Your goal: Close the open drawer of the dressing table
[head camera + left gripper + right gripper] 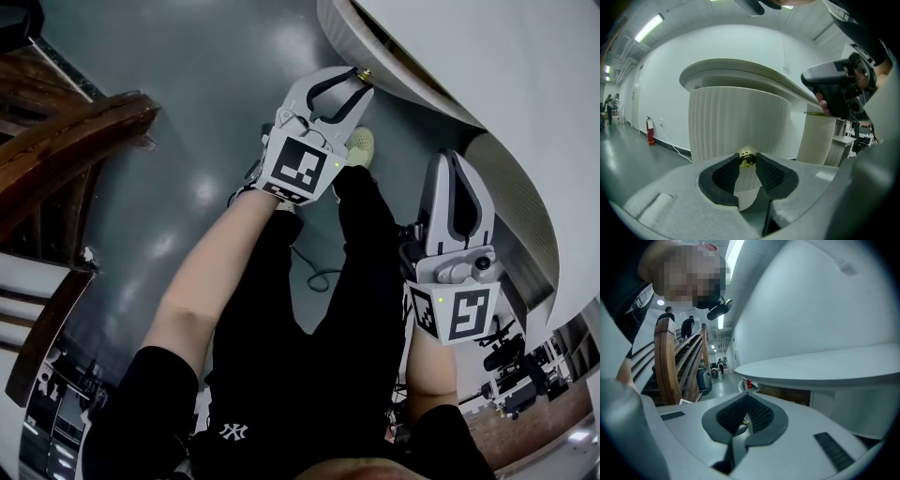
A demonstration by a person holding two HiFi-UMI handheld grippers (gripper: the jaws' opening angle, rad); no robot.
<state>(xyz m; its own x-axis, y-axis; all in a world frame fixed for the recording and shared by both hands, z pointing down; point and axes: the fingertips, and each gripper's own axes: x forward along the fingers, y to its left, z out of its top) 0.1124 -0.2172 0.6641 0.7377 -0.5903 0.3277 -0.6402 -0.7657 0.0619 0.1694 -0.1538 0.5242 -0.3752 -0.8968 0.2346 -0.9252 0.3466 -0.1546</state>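
Observation:
The white dressing table (pixel 487 66) curves along the top and right of the head view. In the left gripper view its ribbed drawer front (pixel 736 119) stands under the rounded tabletop (pixel 740 70). My left gripper (pixel 354 82) is shut on the small brass drawer knob (pixel 747 159), which sits pinched between the pad tips. My right gripper (pixel 459 187) hangs beside the ribbed side (pixel 525 202) further right, jaws shut with nothing clearly held. The right gripper view shows the tabletop's edge (pixel 811 371) with a brown opening (pixel 783 392) beneath it.
A wooden staircase rail (pixel 66 141) fills the left of the head view. My legs and a pale shoe (pixel 361 145) stand on the grey floor (pixel 187 84), with a cable (pixel 319 277) lying there. A red fire extinguisher (pixel 650 136) stands by the far wall.

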